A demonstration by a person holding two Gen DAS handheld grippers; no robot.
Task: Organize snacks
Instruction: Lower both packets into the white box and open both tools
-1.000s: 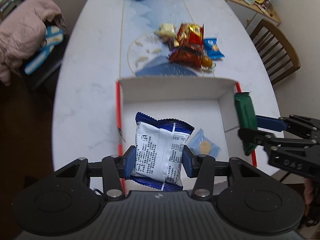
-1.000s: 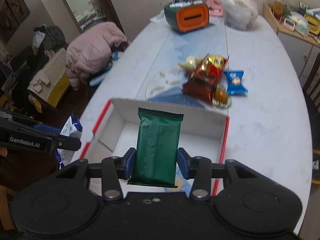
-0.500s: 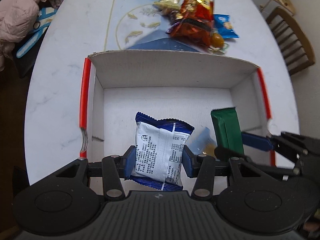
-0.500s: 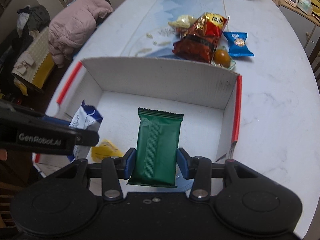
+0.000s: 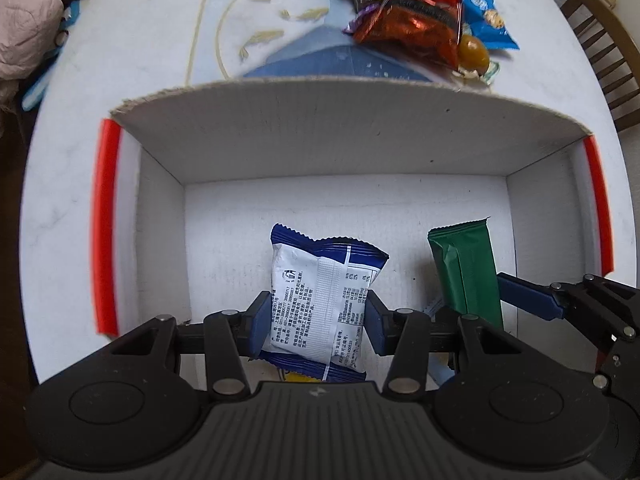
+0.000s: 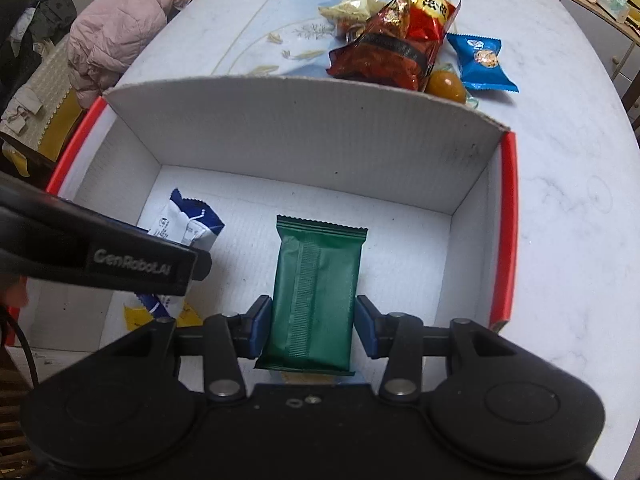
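Far left, off the table: pink jacket on a chair. L gripper sits low inside the white cardboard box, pads clamped on the sides of a blue-and-white snack packet; packet's long axis runs along the fingers, crimped end pointing at the box's far wall, printed back face up. A yellow wrapper lies on the box floor under/behind that packet, mostly hidden. Moving right, R gripper is also inside the box, just beside the L one; its blue pads pinch a green bar packet at its near end, though a small gap shows at the right pad in its own view. Bar's long axis also runs along the fingers, serrated end toward the far wall, seam side up. In the L view the green bar stands near the box's right wall, slightly tilted. Box has red edges both sides. Beyond the far wall, on the table: red-orange chip bag, pale yellow packet behind it, round amber candy, then blue cookie packet furthest right.
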